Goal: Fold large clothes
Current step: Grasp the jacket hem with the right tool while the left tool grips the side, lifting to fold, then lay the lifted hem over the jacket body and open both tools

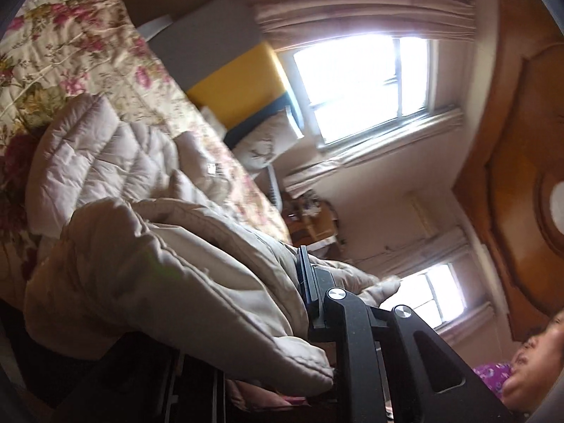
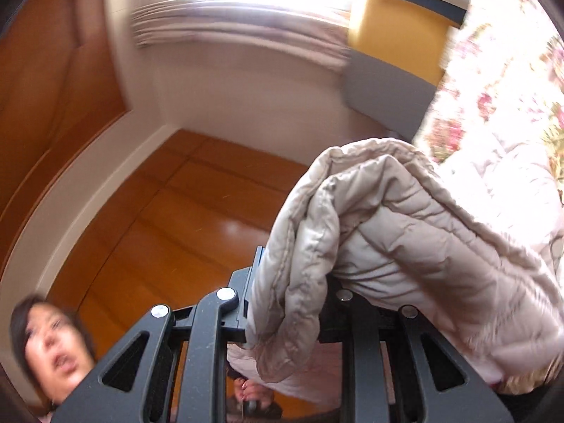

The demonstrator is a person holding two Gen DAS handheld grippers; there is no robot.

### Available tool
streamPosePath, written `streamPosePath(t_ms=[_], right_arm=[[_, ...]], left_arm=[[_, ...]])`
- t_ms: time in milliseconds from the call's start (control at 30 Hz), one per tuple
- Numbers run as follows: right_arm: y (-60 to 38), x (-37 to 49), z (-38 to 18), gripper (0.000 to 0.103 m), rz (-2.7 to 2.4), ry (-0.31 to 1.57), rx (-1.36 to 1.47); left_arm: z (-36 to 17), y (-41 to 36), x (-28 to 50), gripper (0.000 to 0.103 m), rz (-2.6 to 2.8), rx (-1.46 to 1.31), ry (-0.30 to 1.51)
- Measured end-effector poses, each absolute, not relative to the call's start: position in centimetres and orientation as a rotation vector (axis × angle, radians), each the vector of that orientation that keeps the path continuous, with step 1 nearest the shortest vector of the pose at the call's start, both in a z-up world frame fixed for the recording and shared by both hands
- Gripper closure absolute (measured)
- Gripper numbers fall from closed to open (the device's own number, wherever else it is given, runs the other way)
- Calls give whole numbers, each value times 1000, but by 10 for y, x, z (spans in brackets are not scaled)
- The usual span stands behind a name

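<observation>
Left gripper, jaws clamped on a fold of the beige quilted coat. The coat trails onto a floral bedspread; bright window beyond.

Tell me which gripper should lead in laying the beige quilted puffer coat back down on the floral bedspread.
Probably the left gripper. It is shut on the beige quilted puffer coat with the floral bedspread right ahead. The right gripper, also shut on the coat, faces mostly wooden floor.
</observation>
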State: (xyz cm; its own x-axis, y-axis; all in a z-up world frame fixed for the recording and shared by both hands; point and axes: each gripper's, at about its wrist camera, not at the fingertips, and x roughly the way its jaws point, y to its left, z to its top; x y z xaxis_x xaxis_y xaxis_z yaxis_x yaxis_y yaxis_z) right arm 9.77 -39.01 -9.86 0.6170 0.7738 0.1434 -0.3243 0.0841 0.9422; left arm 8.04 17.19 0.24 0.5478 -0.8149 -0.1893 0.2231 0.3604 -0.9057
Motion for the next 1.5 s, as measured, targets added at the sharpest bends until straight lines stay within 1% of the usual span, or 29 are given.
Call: streamPosePath(t_ms=[100,233,433,467,500,533,567,600,633,667,700,767,800,833,900,967,1133,1267,1367,1433,1500], right_arm=[[-384,122,-108,83,780,495,1236],[-374,145,-113,83,682,530,1208],[-363,171,-124,81,530,559,1139],[-362,173,-124,78,513,558,1110],[-360,174,-125,75,502,554,1081],[-360,173,-125,65,501,541,1059],[-359,172,-126,54,509,512,1048],[-361,169,-126,48,520,477,1048],[-362,167,-126,36,527,451,1045],[-364,162,-124,29,515,429,1031],[-364,157,-121,28,482,411,1005],[-360,146,-112,24,409,414,921],[-356,143,-105,23,377,432,861],[-348,139,-97,22,350,452,783],[-325,139,-80,20,302,496,583],[-300,141,-66,20,250,544,391],[-252,174,-54,19,215,630,109],[-222,205,-67,19,178,706,-91],[-224,234,-87,19,125,748,-140],[-236,257,-108,16,83,796,-73],[-257,262,-123,16,56,816,45]], left_arm=[[-14,172,110,86,-682,-981,761],[-27,164,142,86,-596,-917,770],[-47,153,174,79,-468,-836,782],[-49,152,178,79,-452,-824,783],[-50,151,179,78,-440,-813,782],[-51,150,179,76,-435,-809,779],[-53,151,180,75,-431,-809,771],[-51,151,178,74,-431,-815,766],[-52,153,177,74,-435,-831,760],[-53,155,176,72,-444,-847,753],[-54,158,174,68,-456,-868,740],[-51,162,169,52,-475,-897,706],[-47,164,165,25,-492,-909,674],[-41,165,160,10,-497,-913,631],[-26,170,150,9,-476,-878,527],[-17,169,149,9,-442,-823,507],[-14,148,155,9,-349,-663,600],[-15,122,160,9,-316,-510,638],[-26,108,175,9,-293,-409,693],[-30,99,188,9,-274,-345,715],[-35,90,200,9,-274,-281,734]])
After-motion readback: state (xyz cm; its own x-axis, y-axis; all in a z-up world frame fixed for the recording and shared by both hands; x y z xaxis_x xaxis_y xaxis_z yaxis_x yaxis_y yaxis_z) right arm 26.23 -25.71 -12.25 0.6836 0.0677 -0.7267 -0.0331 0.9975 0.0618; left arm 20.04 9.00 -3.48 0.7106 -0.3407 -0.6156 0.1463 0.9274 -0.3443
